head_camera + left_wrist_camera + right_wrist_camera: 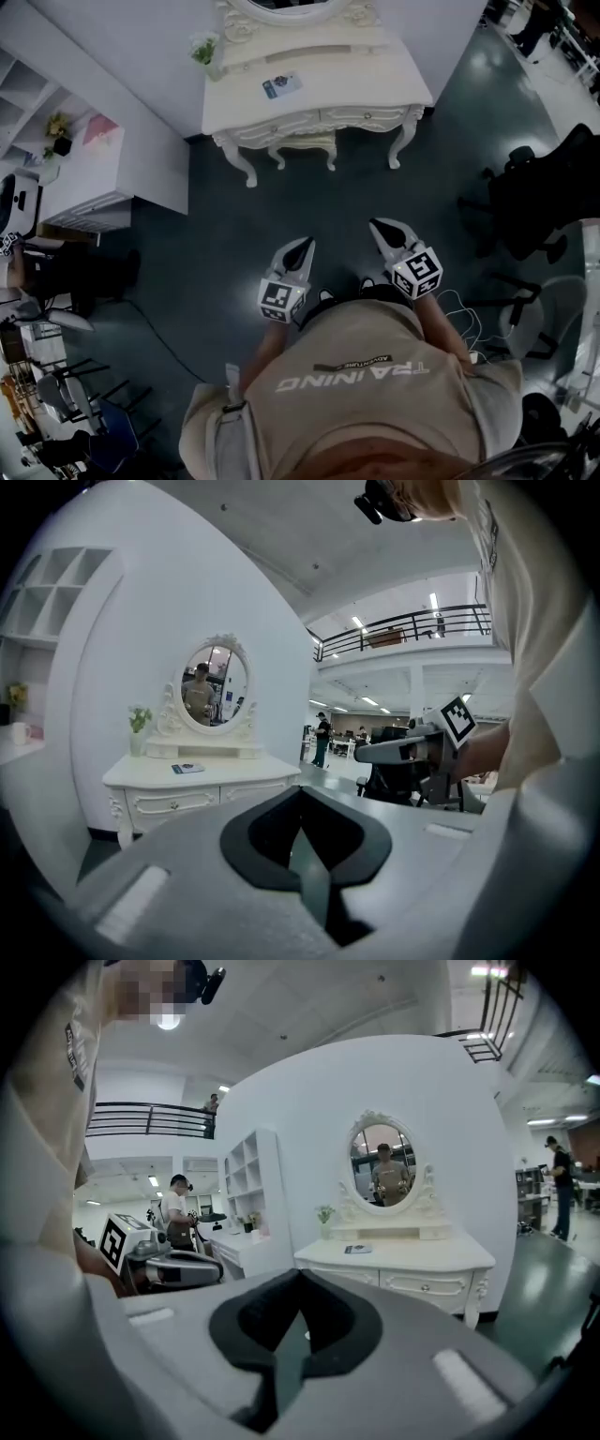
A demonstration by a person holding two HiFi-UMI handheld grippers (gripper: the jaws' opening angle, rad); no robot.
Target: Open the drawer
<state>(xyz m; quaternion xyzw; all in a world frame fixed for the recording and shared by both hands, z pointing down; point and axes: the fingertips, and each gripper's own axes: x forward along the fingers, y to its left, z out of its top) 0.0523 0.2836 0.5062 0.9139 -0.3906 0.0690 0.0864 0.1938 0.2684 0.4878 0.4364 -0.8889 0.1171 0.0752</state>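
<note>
Shoulders in a tan shirt (356, 403) fill the bottom of the head view, and both arms reach forward from them over a dark floor (225, 244). The left gripper (303, 246) has its tongs pressed together with nothing between them; its own view shows the tips (300, 793) meeting on empty air. The right gripper (379, 226) sits just beside it, a little further forward, and its tongs are likewise pressed together on nothing (298, 1277). Both point slightly downward toward the furniture ahead and touch nothing.

Well beyond them, across bare floor, stands a white dressing table (314, 94) on curved legs, with a small stool (305, 145) tucked under it. Its front carries two drawers side by side: the left-hand drawer (272, 127) and the right-hand drawer (366, 116), as the head view shows them. Both sit flush with the front, closed, each with a small knob. Neither gripper is near them.

On the tabletop lie a small booklet (281, 85) and, at the back left corner, a little potted plant (204, 49). Behind these rises an oval mirror (382, 1164) in an ornate frame, against a white wall.

Off to the right is a black office chair (534, 202); to the left, a white desk (84, 178).
</note>
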